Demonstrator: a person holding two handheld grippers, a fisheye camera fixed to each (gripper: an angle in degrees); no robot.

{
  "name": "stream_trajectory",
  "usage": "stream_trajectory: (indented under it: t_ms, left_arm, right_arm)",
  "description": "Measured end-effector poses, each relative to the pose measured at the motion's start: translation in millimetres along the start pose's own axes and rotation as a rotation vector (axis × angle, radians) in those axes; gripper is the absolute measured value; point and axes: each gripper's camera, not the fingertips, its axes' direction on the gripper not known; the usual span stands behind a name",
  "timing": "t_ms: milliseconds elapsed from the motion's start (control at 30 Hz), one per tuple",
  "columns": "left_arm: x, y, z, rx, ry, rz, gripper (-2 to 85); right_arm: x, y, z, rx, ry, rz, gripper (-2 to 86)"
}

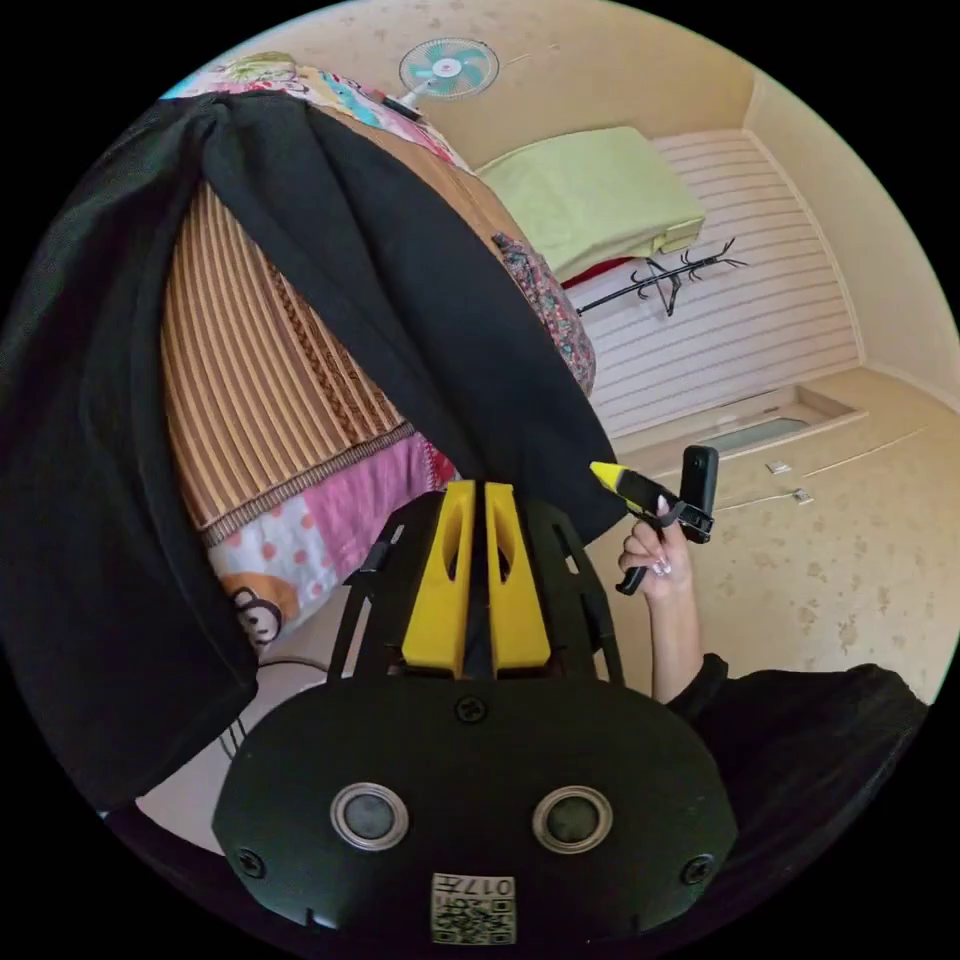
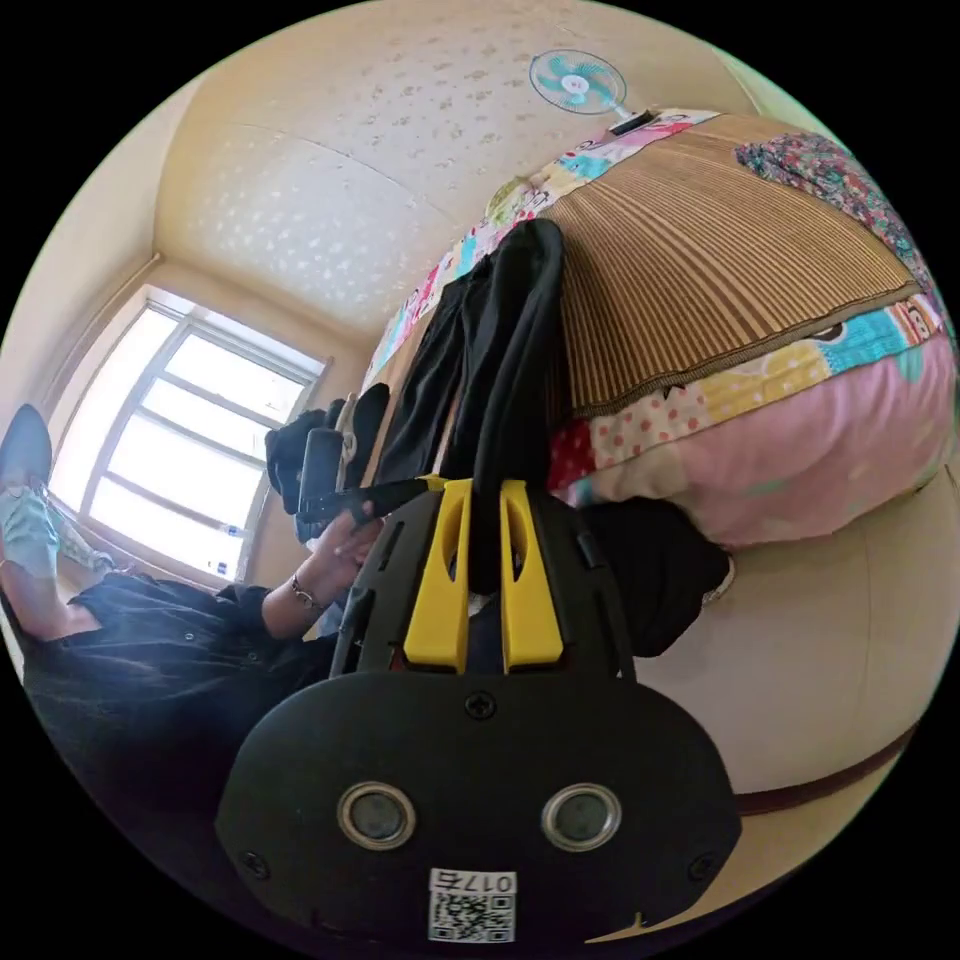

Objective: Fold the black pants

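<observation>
Now black pants (image 2: 500, 330) between hand-held gripper (image 2: 483, 490) jaws.

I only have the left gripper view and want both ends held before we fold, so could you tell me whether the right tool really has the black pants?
Observer: Yes. In the right gripper view, the right tool has a bunched strip of the black pants between its jaws.
Operator: Thank you. Where does the cloth go from there?
Observer: It runs up along the edge of the striped mat on the bed.
Operator: Is anything hanging loose on that side?
Observer: A dark fold hangs below the bed's edge beside the tool. I cannot tell whether it belongs to the pants.
</observation>
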Motion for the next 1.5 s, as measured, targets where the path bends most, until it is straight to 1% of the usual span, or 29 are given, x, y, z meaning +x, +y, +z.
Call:
stream_trajectory:
  t_ms: [33, 100, 167, 233, 267, 300, 333, 367, 433, 533, 567, 600, 633, 667, 700, 767, 867, 933, 967, 1033, 1100, 1167, 1233, 1267, 1300, 1367, 1400, 1433, 1500]
  left_arm:
    - [-5, 2, 0, -0.014, -0.007, -0.015, 2.5]
    - [-16, 5, -10, -0.050, -0.002, -0.026, 6.1]
    - [-13, 5, -34, -0.006, -0.013, -0.007, 9.9]
    - [1, 5, -67, 0.078, 0.002, 0.041, 12.3]
    - [13, 3, -88, 0.130, 0.019, 0.077, 13.0]
    - [23, 0, -106, 0.169, 0.023, 0.094, 13.6]
    - [26, -2, -113, 0.182, 0.023, 0.092, 13.9]
    - [29, -8, -125, 0.198, 0.029, 0.084, 14.6]
    - [24, -20, -133, 0.185, 0.083, 0.080, 15.5]
    - [-8, -39, -114, 0.074, 0.150, 0.011, 15.4]
    - [-23, -41, -101, 0.014, 0.171, -0.014, 13.7]
    - [-36, -34, -94, 0.018, 0.164, -0.041, 10.8]
    - [-41, -29, -93, 0.035, 0.152, -0.047, 7.7]
    - [-48, -17, -92, 0.070, 0.142, -0.041, 1.6]
    - [-54, -7, -93, 0.097, 0.140, -0.047, 0.8]
    - [-58, 4, -95, 0.128, 0.144, -0.040, 0.0]
    - [-50, 14, -101, 0.158, 0.075, 0.014, -0.4]
    - [-43, 17, -104, 0.168, 0.027, 0.062, -0.5]
    - [-39, 20, -107, 0.178, 0.012, 0.092, -0.6]
    - [-34, 25, -111, 0.200, 0.003, 0.119, -0.6]
    - [-26, 34, -116, 0.238, -0.006, 0.141, -0.7]
    - [-21, 42, -123, 0.279, -0.002, 0.157, -0.7]
    - [-20, 52, -133, 0.325, 0.028, 0.167, -0.7]
    - [-22, 60, -142, 0.359, 0.054, 0.171, -0.7]
    - [-27, 68, -152, 0.386, 0.085, 0.172, -0.7]
    - [-41, 83, -166, 0.411, 0.162, 0.146, -0.7]
    - [-52, 95, -173, 0.406, 0.235, 0.118, -0.7]
    - [-58, 101, -177, 0.395, 0.276, 0.100, -0.7]
    - [-80, 129, -189, 0.340, 0.360, 0.023, -0.7]
  right_arm:
    - [17, 7, 6, -0.057, 0.100, 0.050, 3.9]
    - [34, 14, 14, -0.112, 0.098, 0.106, 3.5]
    - [17, 17, 2, -0.038, 0.068, 0.076, 3.0]
    - [-51, 17, -23, 0.090, 0.097, -0.109, 2.6]
    - [-73, 16, -27, 0.111, 0.096, -0.174, 2.5]
    - [-116, 13, -28, 0.129, 0.081, -0.306, 2.5]
    - [-156, 9, -21, 0.112, 0.047, -0.429, 2.5]
    - [-174, 7, -14, 0.089, 0.026, -0.477, 2.5]
    - [-233, 0, 20, -0.024, -0.071, -0.620, 2.7]
    - [-280, 4, 66, -0.164, -0.196, -0.791, 3.0]
    - [-285, 6, 75, -0.203, -0.216, -0.818, 3.1]
    - [-292, 7, 95, -0.317, -0.233, -0.860, 3.3]
    - [-293, 6, 112, -0.439, -0.220, -0.885, 3.6]
    - [-292, 3, 117, -0.483, -0.219, -0.889, 3.7]
    - [-287, -10, 121, -0.554, -0.231, -0.873, 4.1]
    - [-276, -52, 117, -0.566, -0.240, -0.790, 4.9]
    - [-262, -164, 124, -0.471, -0.141, -0.597, 10.6]
    - [-265, -257, 174, -0.480, 0.057, -0.527, 16.1]
    - [-265, -279, 188, -0.468, 0.106, -0.503, 16.9]
    - [-261, -358, 251, -0.440, 0.200, -0.359, 18.3]
    - [-253, -402, 293, -0.411, 0.170, -0.216, 18.8]
    - [-247, -429, 326, -0.374, 0.234, -0.103, 18.7]
    - [-245, -444, 356, -0.344, 0.512, -0.019, 16.3]
    - [-247, -444, 361, -0.335, 0.578, -0.020, 15.3]
    - [-260, -442, 368, -0.303, 0.687, -0.059, 10.7]
    - [-304, -431, 373, -0.191, 0.811, -0.204, 5.8]
    - [-344, -416, 380, -0.112, 0.866, -0.349, 4.1]
    - [-384, -398, 393, -0.072, 0.876, -0.494, 3.4]
    - [-439, -369, 423, -0.106, 0.827, -0.697, 2.9]
